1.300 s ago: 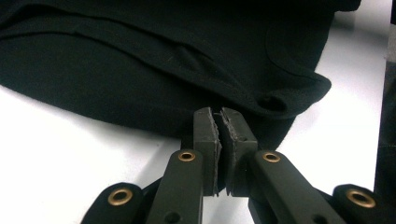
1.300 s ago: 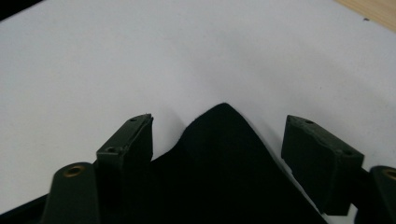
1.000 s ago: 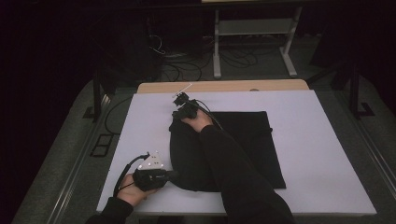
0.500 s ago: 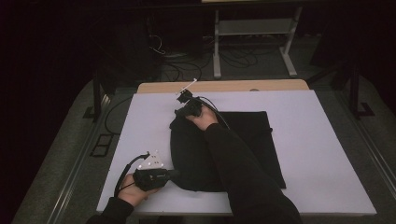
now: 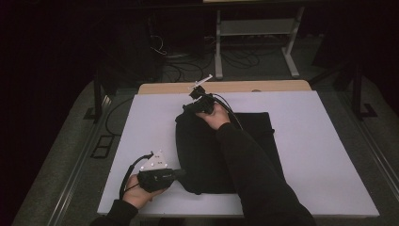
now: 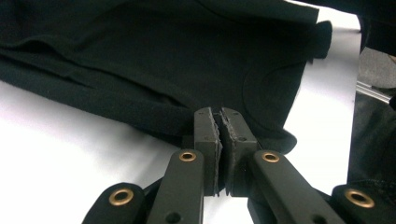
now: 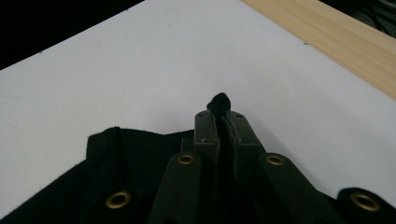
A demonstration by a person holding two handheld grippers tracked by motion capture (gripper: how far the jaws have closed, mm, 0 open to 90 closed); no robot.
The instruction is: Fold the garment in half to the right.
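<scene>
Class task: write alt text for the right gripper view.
The right gripper has its black fingers shut on a bunched fold of soft black cloth garment, lifting it above the flat white table sheet; a light wooden edge runs beyond.

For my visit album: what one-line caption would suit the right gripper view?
The right gripper pinches a tuft of black cloth above the white table.

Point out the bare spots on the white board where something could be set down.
The white board is bare right of the black garment, in its far-left corner, and in a strip between the garment and the wooden edge. The middle and near-left are crowded: garment, left gripper.
</scene>
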